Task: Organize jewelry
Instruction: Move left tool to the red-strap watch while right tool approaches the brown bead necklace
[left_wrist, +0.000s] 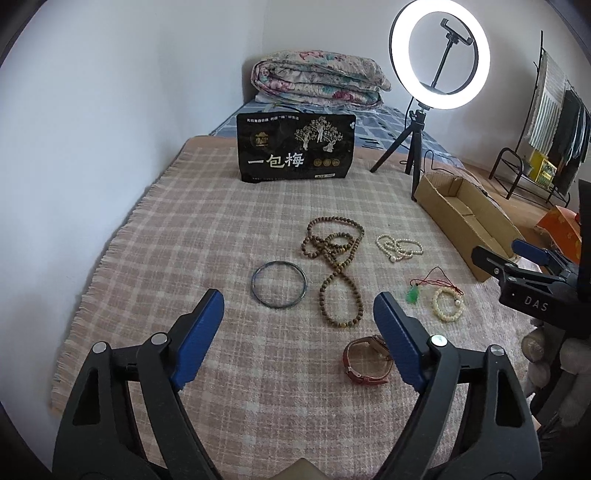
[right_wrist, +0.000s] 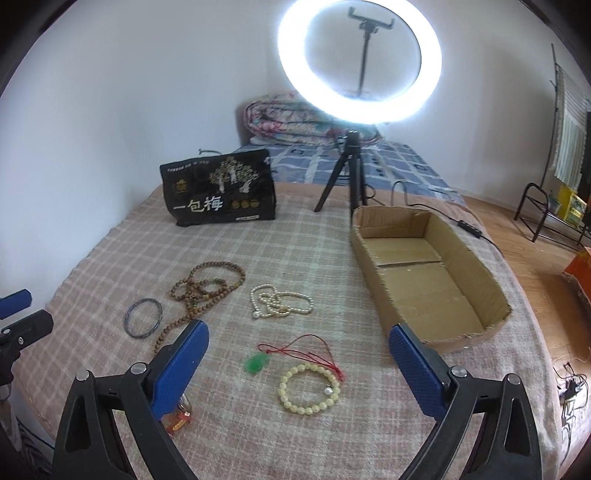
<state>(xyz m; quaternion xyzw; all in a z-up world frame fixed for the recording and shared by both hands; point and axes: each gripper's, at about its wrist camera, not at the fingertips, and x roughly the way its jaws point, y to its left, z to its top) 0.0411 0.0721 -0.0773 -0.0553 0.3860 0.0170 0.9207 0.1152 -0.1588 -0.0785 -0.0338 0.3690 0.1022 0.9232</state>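
Observation:
Jewelry lies on a pink plaid cloth (left_wrist: 207, 229). A dark metal bangle (left_wrist: 279, 283) (right_wrist: 144, 317), a long brown bead strand (left_wrist: 334, 258) (right_wrist: 205, 291), a pearl strand (left_wrist: 399, 247) (right_wrist: 280, 301), a green pendant on red cord (left_wrist: 413, 295) (right_wrist: 256, 363), a cream bead bracelet (left_wrist: 447, 304) (right_wrist: 309, 387) and a brown-strapped watch (left_wrist: 367, 360) lie apart. An empty cardboard box (right_wrist: 424, 280) (left_wrist: 465, 218) stands at the right. My left gripper (left_wrist: 299, 314) is open above the cloth, near the bangle. My right gripper (right_wrist: 299, 347) is open above the pendant and cream bracelet; it also shows in the left wrist view (left_wrist: 517, 258).
A black snack bag (left_wrist: 297, 147) (right_wrist: 221, 192) stands at the back of the cloth. A ring light on a tripod (left_wrist: 439, 55) (right_wrist: 360, 62) stands behind the box. A folded quilt (left_wrist: 317, 79) lies on the bed beyond. A rack (left_wrist: 546, 122) stands far right.

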